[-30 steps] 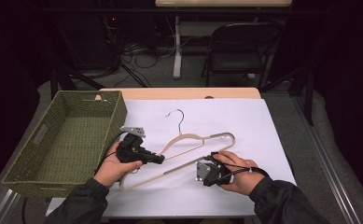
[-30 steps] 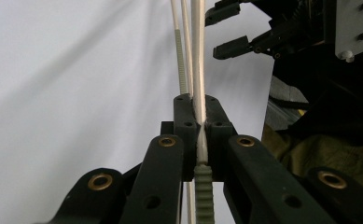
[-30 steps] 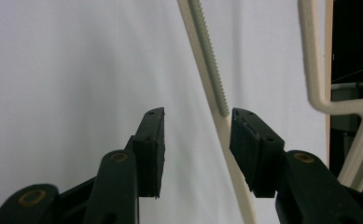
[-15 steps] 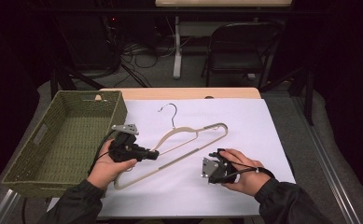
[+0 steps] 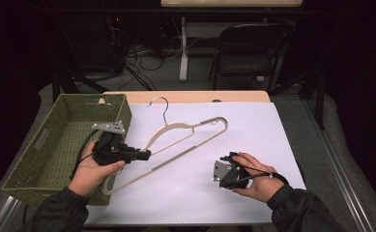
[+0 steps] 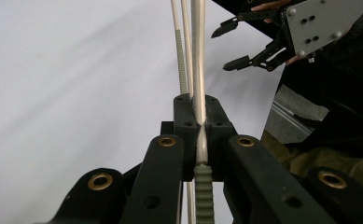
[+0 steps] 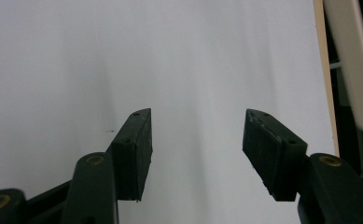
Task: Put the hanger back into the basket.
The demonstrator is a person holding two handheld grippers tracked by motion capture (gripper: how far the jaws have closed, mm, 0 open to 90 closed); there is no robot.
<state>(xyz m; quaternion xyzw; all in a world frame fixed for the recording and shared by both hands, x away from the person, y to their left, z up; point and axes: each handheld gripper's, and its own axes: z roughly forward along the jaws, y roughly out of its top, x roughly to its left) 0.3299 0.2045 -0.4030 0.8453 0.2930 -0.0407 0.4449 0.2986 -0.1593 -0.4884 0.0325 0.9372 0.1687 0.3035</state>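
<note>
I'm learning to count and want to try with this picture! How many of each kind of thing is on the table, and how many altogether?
Hangers: 1, the cream hanger, clamped in the left gripper
Baskets: 1, the green woven basket
Grippers: 2, the left one and the right gripper, open with nothing between its jaws
Total: 4

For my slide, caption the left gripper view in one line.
Left claw shut on the cream hanger above the white table cover, with the right claw open beyond.
</note>
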